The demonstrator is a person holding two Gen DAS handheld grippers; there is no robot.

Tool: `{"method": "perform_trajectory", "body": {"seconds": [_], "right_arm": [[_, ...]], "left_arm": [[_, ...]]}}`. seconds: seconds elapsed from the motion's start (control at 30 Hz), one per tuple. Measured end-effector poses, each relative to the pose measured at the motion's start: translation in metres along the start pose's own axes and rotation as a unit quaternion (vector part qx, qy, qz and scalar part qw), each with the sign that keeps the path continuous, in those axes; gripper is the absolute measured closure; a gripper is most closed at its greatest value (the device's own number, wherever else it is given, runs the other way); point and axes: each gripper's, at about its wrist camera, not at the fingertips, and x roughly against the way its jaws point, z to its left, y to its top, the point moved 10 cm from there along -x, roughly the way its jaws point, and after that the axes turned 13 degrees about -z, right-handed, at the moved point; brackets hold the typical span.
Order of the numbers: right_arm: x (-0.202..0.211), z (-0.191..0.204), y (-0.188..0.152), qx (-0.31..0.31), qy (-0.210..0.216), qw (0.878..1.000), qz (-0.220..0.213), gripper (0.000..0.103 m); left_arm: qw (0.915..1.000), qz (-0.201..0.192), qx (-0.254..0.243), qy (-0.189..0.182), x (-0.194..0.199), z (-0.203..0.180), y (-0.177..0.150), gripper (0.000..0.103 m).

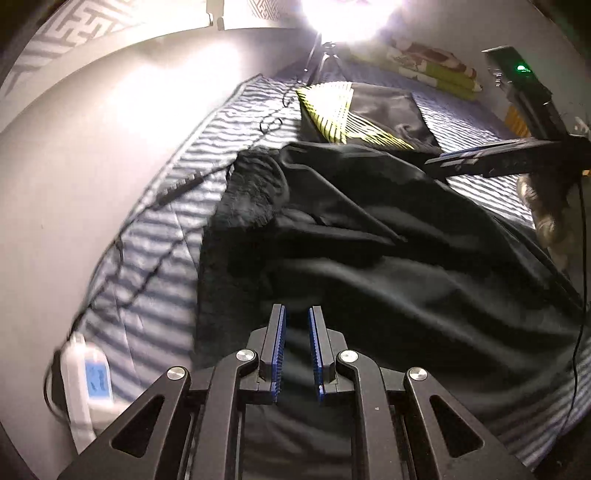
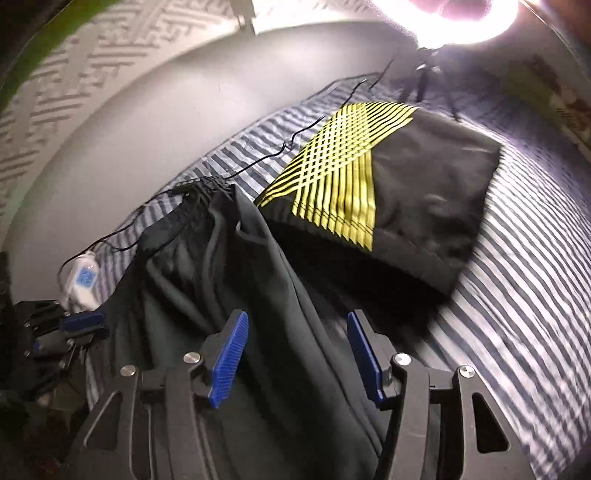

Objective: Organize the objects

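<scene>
1. Closest in, the left gripper (image 1: 297, 347) hovers low over the dark trousers (image 1: 369, 266). Its jaws are nearly together with a narrow gap, and I can't see any cloth caught between them.
2. The right gripper (image 2: 295, 354) is over the same trousers (image 2: 229, 280), jaws spread wide with nothing in them. Cloth runs under and between the two blue pads (image 2: 229, 358).
3. The trousers lie rumpled on the striped bedsheet (image 2: 517, 280), waistband (image 2: 199, 188) up toward the grey headboard (image 1: 92, 147).
4. Further back, a folded black and yellow garment (image 2: 388, 192) sits flat on the sheet, touching the trousers' far edge. Looks like the done pile to me.
5. A white plug block (image 1: 88, 384) and its black cable (image 1: 147, 273) run along the left side of the bed, just beside the cloth.
6. My take: the step is getting a grip to fold. Go for hem or waistband corners, pinch one layer only, pull it taut before folding, and keep clear of that cable.
7. A bright lamp (image 1: 347, 18) glares at the far end, so the detail there is washed out.
</scene>
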Motion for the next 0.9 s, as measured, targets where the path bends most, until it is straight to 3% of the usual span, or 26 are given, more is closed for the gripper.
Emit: {"method": "perform_trajectory", "body": {"seconds": [0.2,0.27,0.33,0.5,0.6,0.67,0.77,0.9], "right_arm": [[-0.041,0.006,0.002,0.006,0.0,0.999,0.034,0.05],[-0.049,0.013,0.003,0.001,0.009,0.999,0.037,0.054],[-0.052,0.02,0.004,0.005,0.01,0.999,0.038,0.101],[-0.028,0.052,0.014,0.039,0.032,0.999,0.003,0.101],[0.005,0.077,0.022,0.033,0.067,0.997,-0.029,0.101],[0.033,0.107,0.022,0.061,0.098,0.992,-0.057,0.101],[0.067,0.153,-0.001,0.11,0.142,0.981,-0.065,0.101],[0.078,0.203,-0.073,0.169,0.187,0.968,-0.015,0.101]], "left_arm": [[0.9987,-0.007,0.043,-0.027,-0.018,0.012,0.029,0.089],[0.9981,-0.011,0.059,-0.015,-0.012,0.028,0.03,0.089],[0.9974,-0.008,0.071,-0.008,-0.006,0.043,0.022,0.089],[0.996,0.006,0.089,-0.004,0.014,0.061,-0.005,0.089],[0.9955,0.007,0.094,-0.008,0.02,0.059,-0.014,0.089],[0.9953,0.006,0.097,-0.008,0.024,0.057,-0.019,0.089],[0.9945,0.0,0.104,-0.002,0.032,0.06,-0.024,0.089],[0.9919,-0.006,0.127,0.0,0.049,0.069,-0.034,0.089]]}}
